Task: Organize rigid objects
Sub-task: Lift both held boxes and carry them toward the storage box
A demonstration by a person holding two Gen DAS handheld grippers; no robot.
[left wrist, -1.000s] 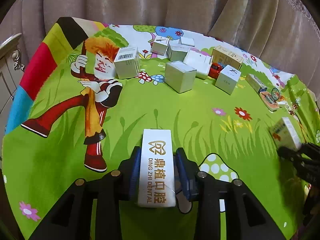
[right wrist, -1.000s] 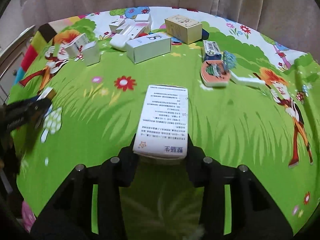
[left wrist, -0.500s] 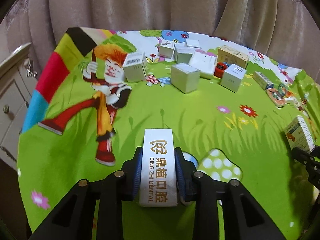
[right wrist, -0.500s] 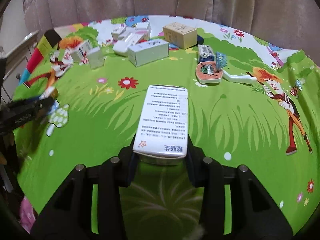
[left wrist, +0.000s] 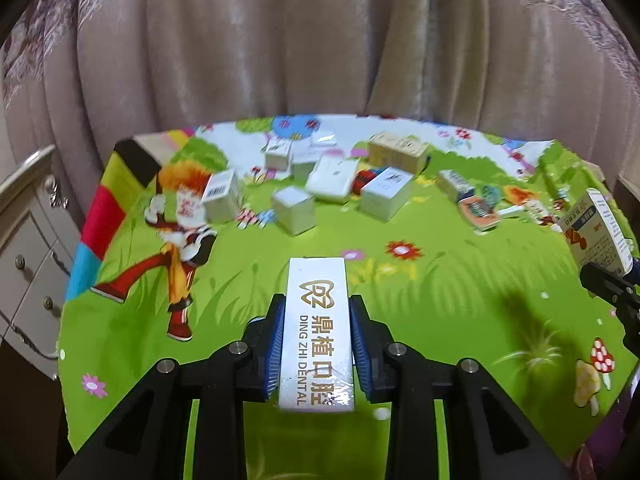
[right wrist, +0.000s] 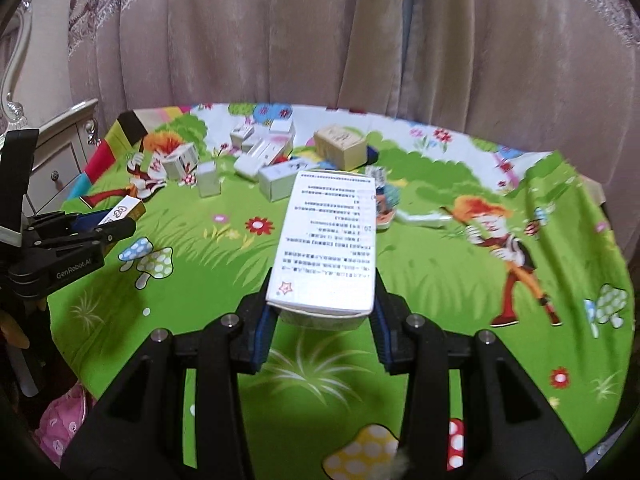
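A: Both grippers are loaded. The left gripper [left wrist: 316, 344] has its jaws clamped on the sides of the long white dental box [left wrist: 317, 328], and the right gripper [right wrist: 322, 312] has its jaws pressed against the 2 sides of the white medicine box [right wrist: 330, 240]. Both boxes look to be carried above the worktop [left wrist: 440, 300], over its near half.

B: What worries you?

A: Each box sticks far out past the jaws, held near 1 end only. My guess is a quick swing or a nudge against another box could pivot it in the grip or let it slide out. The dental box looks glossy, so that seems the likelier slip.

B: And the landing zone?

A: Crowded. The pile of small boxes [left wrist: 336, 184] sits toward the far edge, several touching or just beside each other. Pushing a long box in there could knock a neighbour over or shove it toward the far edge, near the curtain [left wrist: 320, 48].

B: Any free room?

A: The green middle and near half of the worktop are open. The grippers are well apart, the left one toward the near-left corner. A cabinet [left wrist: 28, 248] stands just beside the left edge, so I'd avoid swinging wide there.
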